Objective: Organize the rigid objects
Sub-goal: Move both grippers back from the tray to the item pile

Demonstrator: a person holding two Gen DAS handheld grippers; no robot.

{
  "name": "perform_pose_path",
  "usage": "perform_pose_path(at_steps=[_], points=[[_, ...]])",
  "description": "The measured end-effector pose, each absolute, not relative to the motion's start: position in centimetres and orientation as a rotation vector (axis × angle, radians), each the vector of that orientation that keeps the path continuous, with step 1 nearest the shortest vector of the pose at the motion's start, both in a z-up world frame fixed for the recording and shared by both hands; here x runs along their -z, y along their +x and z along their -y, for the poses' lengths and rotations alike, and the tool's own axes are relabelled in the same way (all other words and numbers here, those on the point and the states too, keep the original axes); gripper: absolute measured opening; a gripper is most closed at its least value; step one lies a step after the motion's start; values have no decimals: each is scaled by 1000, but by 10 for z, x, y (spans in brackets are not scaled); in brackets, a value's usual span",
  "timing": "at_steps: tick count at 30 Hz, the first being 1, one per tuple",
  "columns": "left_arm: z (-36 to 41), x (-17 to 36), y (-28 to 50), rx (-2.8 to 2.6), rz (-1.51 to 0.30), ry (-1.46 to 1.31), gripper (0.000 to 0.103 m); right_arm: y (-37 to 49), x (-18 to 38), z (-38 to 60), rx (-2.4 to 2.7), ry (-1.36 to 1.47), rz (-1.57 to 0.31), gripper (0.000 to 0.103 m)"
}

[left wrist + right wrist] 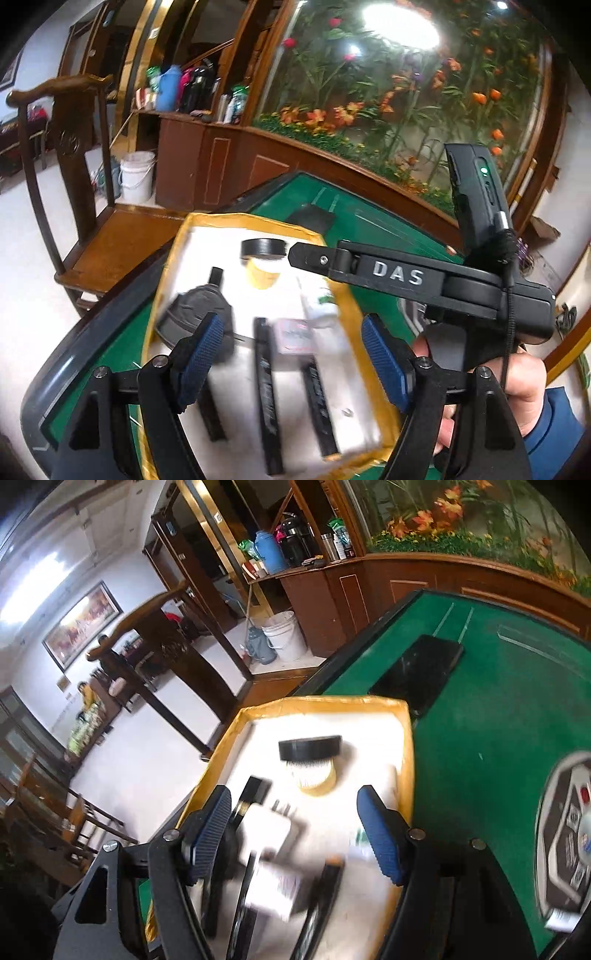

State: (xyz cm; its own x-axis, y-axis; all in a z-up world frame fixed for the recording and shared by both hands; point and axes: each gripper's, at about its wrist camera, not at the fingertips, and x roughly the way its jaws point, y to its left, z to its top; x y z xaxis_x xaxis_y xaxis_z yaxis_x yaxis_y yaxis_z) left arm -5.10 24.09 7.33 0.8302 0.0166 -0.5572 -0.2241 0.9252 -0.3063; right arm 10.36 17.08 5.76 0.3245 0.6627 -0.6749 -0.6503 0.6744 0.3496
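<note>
A shallow rectangular tray with yellow-taped rim and white lining (255, 220) lies flat on green felt. Inside, at the far end, a small jar with black round lid and pale yellow body (263, 258) lies on its side. A black dome-shaped object (195, 314) sits near the left wall. A white plastic bottle with green print (317, 299) lies near the right wall. Three slim black bars (267, 398) lie lengthwise, roughly parallel, at the near end. A white plug adapter (269, 830) rests mid-tray; other contents are blurred
</note>
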Motion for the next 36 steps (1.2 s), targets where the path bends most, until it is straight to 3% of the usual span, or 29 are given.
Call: perform_pose_path(at_steps=[10,17,36], points=[[-142,-61,-83,65,-537,-296,81,43,-74,-46,-924,91,-831,70],[-66,-37,-83,244,-585,-200,81,3,-75,57,-803,40,-671,74],[-61,-22,-68,271,-725,-265,81,68,-34,147,-542,231,-742,74]])
